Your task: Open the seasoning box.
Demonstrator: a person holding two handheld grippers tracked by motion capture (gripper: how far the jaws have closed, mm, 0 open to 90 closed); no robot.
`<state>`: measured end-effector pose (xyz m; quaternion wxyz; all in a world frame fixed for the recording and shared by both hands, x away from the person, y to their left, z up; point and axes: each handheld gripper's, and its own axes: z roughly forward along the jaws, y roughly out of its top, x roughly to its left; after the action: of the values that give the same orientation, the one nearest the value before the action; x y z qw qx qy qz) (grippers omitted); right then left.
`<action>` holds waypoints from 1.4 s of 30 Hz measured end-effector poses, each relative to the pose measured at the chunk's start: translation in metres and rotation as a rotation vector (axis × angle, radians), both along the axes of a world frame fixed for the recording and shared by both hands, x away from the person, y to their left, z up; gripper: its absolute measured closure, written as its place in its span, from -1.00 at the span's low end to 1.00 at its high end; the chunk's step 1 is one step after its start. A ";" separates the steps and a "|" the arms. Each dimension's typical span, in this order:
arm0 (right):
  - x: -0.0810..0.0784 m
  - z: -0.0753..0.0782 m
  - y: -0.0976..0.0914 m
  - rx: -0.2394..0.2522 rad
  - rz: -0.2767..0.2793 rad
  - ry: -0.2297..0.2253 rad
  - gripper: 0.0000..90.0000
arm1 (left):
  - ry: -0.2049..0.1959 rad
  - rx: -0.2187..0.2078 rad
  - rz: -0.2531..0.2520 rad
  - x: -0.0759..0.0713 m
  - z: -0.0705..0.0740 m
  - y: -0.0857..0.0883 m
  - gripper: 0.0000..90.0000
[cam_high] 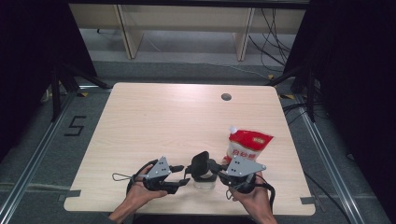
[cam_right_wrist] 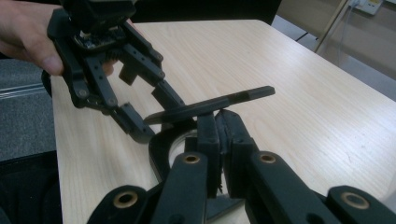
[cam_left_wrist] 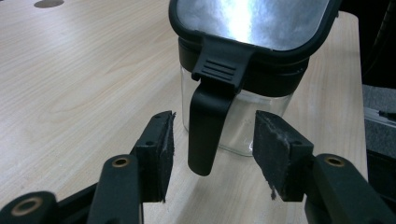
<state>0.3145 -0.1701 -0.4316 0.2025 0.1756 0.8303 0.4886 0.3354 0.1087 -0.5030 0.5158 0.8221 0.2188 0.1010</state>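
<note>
Lab-type recording setup: pale wood surface [cam_high: 154,121] on grey floor, black curtains [cam_high: 28,56] both sides, metal floor rails [cam_high: 32,158], loose cables [cam_high: 273,37], taped "5" [cam_high: 74,126] on floor

The table [cam_high: 187,121] is bright and evenly lit from above, but the sides of the high view are very dark — almost black. That picture is a bit soft and grainy. In the left gripper view a white glare shines on the shiny lid [cam_left_wrist: 252,21], and the near jaws look blurry. In the right gripper view the far corner is fuzzy — shadows are soft.
</note>
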 end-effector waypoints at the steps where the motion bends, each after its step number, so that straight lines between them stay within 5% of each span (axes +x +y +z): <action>1: 0.000 0.000 0.000 0.000 0.000 0.000 0.95 | 0.000 0.000 0.000 0.000 0.000 0.000 0.09; 13: 0.003 0.007 0.013 0.000 0.013 -0.008 0.94 | -0.027 0.016 -0.019 0.005 -0.004 -0.004 0.31; 14: 0.005 0.009 0.014 -0.009 0.020 -0.036 0.94 | -0.020 0.019 -0.009 0.004 -0.004 -0.005 0.37; 23: 0.004 0.011 0.020 -0.002 0.020 -0.010 0.94 | -0.050 0.033 -0.003 0.004 -0.005 -0.006 0.59; 42: 0.006 0.016 0.046 0.001 0.060 -0.010 0.93 | -0.078 0.060 0.013 0.002 -0.004 -0.006 0.64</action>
<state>0.3210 -0.1240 -0.4158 0.1917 0.1483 0.8339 0.4958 0.3378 0.1025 -0.5067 0.4985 0.8311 0.2010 0.1427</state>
